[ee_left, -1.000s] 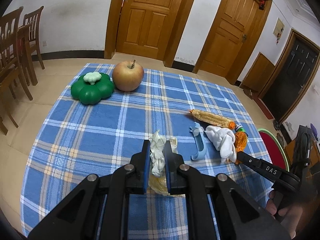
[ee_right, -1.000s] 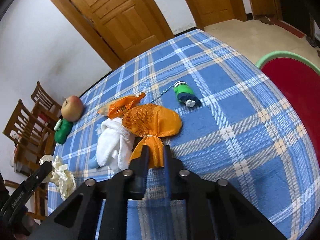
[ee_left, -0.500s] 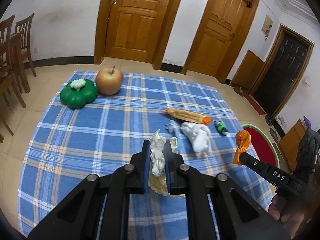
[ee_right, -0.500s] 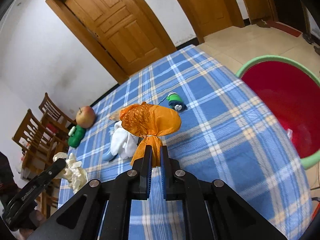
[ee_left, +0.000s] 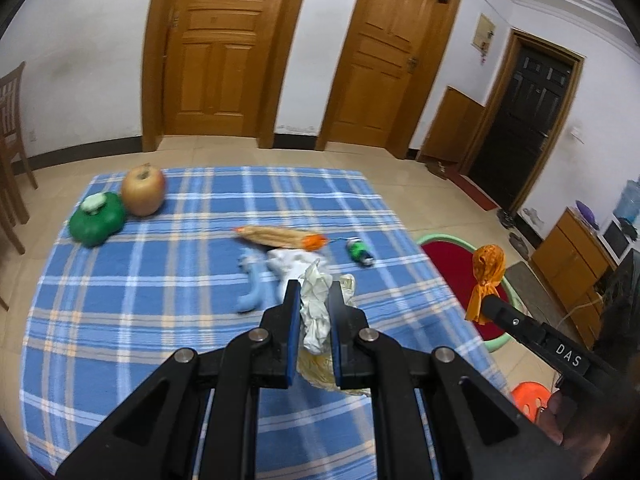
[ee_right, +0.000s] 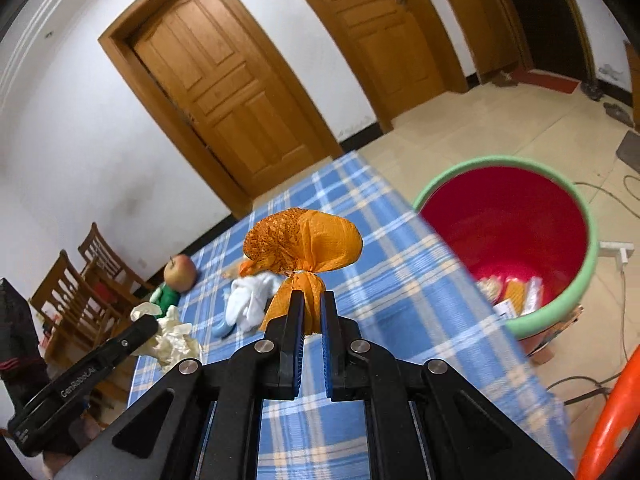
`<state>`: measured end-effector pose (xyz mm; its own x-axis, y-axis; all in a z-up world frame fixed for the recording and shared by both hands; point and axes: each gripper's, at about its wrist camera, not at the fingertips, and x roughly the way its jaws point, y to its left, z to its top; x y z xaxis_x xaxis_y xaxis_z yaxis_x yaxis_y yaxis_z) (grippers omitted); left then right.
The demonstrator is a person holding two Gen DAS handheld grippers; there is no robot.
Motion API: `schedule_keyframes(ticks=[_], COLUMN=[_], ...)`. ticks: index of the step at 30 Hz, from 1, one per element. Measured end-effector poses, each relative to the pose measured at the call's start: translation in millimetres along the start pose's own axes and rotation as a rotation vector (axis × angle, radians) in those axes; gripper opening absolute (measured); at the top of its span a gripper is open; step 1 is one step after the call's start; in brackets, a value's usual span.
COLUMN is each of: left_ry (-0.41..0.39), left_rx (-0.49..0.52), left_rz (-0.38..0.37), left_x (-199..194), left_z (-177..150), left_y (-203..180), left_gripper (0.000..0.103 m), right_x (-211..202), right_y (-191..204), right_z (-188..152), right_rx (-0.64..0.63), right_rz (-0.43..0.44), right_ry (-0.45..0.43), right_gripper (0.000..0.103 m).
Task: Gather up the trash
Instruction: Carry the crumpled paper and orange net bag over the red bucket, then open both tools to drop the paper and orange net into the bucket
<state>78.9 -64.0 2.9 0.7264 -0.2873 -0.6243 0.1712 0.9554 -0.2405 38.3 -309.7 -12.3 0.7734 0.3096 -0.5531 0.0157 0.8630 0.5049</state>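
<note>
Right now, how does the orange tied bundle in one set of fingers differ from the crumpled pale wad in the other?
The orange tied mesh bundle is bright, rounded and knotted at a neck; the crumpled cream plastic wad is pale, loose and shapeless. The bundle is pinched below its knot by the right gripper; the wad fills the left gripper. Both are held clear of the table.

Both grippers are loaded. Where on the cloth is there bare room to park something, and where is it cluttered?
Bare cloth: the wide near-left stretch, between the green toy and the left gripper, and the far strip behind the corn wrapper. Crowded: the middle cluster of wrapper, white cloth, blue piece and small green bottle. The apple and green toy fill the far-left corner.
</note>
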Motion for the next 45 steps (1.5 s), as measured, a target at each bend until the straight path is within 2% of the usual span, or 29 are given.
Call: schedule_keyframes(ticks=[7,14,23,34,42,44,45], left_ry=[0.047,0.092,0.147,0.211,0.230,0.236,0.240], left_rx=[0.078,0.179,0.229,0.259,0.269,0.262,0.257], left_rz=[-0.069,-0.138,-0.189,-0.195,-0.172,-0.177,-0.177], left_x=[30.3,78.0,139.8,186.8,202.1,204.0,205.8], left_z=[9.4,22.2,30.7,21.2,19.8,19.9,20.2], left_y=[-48.2,-107.1,-170.6,-200.2,-205.4,-205.5,-205.3], left_gripper=[0.012,0.012,0.012,0.012,0.012,0.013,0.018], right_x=[-20.1,-25.0,-11.7,5.7,9.6,11.3,11.7], right_y=[-39.0,-86.2,-149.7,-184.4,-185.8,-187.7,-188.3], right_z=[11.1,21.1,36.5,40.1,47.0,47.3,47.3], right_rx=[0.064,0.125,0.208,0.265,0.249,0.253,0.253], right_rz=[-0.049,-0.130,-0.213,-0.216,-0.224,-0.225,-0.225], right_ry=[-0.052,-0.075,-0.054,-0.019,-0.013,-0.011,-0.011], right_gripper=[0.008,0.008,0.008,0.008,0.010,0.011,0.012])
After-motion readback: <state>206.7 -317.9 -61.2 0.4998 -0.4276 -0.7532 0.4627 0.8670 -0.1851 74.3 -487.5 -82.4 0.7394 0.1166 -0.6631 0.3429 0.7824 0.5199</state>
